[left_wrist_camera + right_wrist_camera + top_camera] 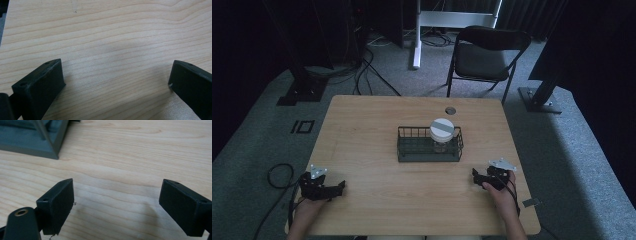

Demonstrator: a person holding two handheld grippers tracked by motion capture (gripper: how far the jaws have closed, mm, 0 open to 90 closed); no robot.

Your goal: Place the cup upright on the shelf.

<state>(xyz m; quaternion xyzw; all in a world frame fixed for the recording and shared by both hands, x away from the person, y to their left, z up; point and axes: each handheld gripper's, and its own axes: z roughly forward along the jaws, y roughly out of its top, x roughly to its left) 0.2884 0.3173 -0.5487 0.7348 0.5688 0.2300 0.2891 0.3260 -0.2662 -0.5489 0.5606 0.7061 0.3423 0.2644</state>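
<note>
The clear jar with a round white lid (pixel 442 131) stands in the right end of a dark wire basket (pixel 412 149) mid-bench. Nearer, the left hand-held gripper (pixel 338 187) and right hand-held gripper (pixel 475 176) rest on the pale wooden bench (pixel 377 200), jaws spread, empty. Beyond stands a black folding chair (pixel 484 55).

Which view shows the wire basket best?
The high view: the whole basket sits mid-table with a white-lidded jar standing in its right end. The right gripper view catches just one lower corner of the basket at top left. The left gripper view looks at the wooden table.
</note>
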